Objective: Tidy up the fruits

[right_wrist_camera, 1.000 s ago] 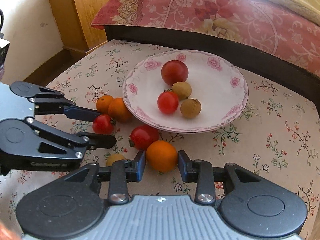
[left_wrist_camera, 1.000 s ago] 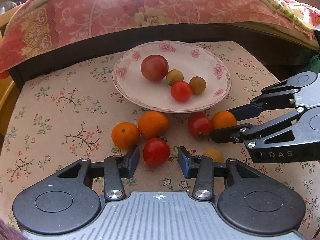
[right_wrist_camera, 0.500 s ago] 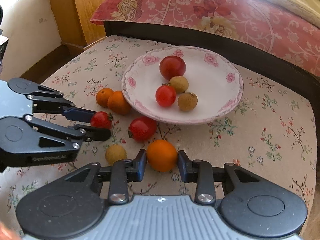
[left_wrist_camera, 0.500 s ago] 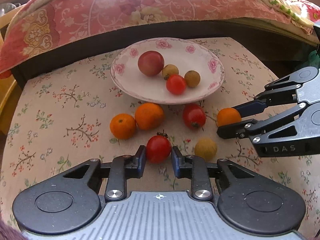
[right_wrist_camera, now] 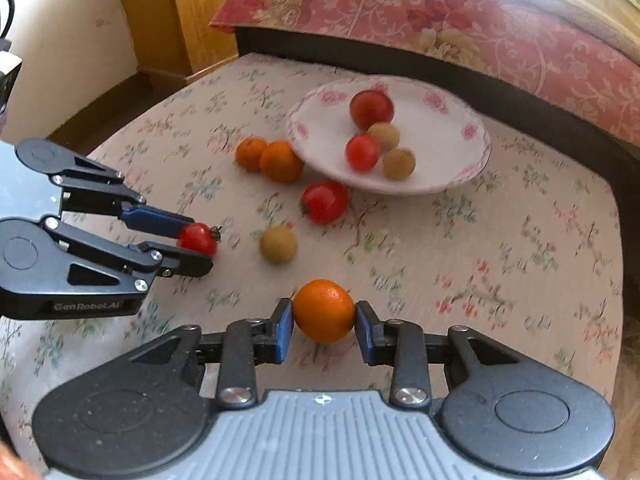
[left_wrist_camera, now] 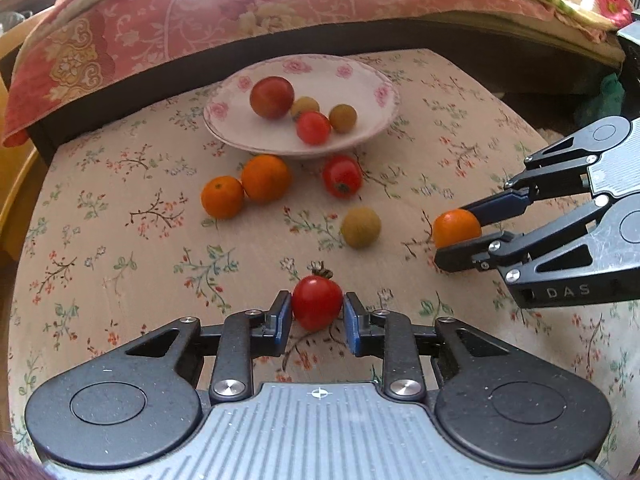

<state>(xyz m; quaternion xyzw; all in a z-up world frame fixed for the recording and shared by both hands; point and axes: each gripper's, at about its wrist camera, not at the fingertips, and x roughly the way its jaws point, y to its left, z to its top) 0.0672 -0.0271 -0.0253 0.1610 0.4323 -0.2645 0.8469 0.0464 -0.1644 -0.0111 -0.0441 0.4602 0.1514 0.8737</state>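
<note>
My left gripper point(left_wrist_camera: 316, 314) is shut on a small red tomato point(left_wrist_camera: 317, 307) and holds it above the cloth; it also shows in the right wrist view point(right_wrist_camera: 197, 238). My right gripper point(right_wrist_camera: 324, 320) is shut on an orange point(right_wrist_camera: 323, 310), also seen in the left wrist view point(left_wrist_camera: 456, 227). A white floral plate point(left_wrist_camera: 372, 120) holds a large dark red tomato point(left_wrist_camera: 272, 97), a small red tomato point(left_wrist_camera: 313, 127) and two tan round fruits point(left_wrist_camera: 343, 118). On the cloth lie two oranges point(left_wrist_camera: 265, 178), a red tomato point(left_wrist_camera: 341, 176) and a tan fruit point(left_wrist_camera: 361, 227).
The fruits lie on a floral tablecloth point(left_wrist_camera: 120, 240) over a rounded table. A bed with a pink floral cover point(left_wrist_camera: 200, 12) runs along the far edge. A wooden cabinet point(right_wrist_camera: 180, 12) stands at the back left in the right wrist view.
Both grippers have closed on their fruits and pulled back and up from the plate. The tomato and the orange came along; the loose fruits stayed in place.
</note>
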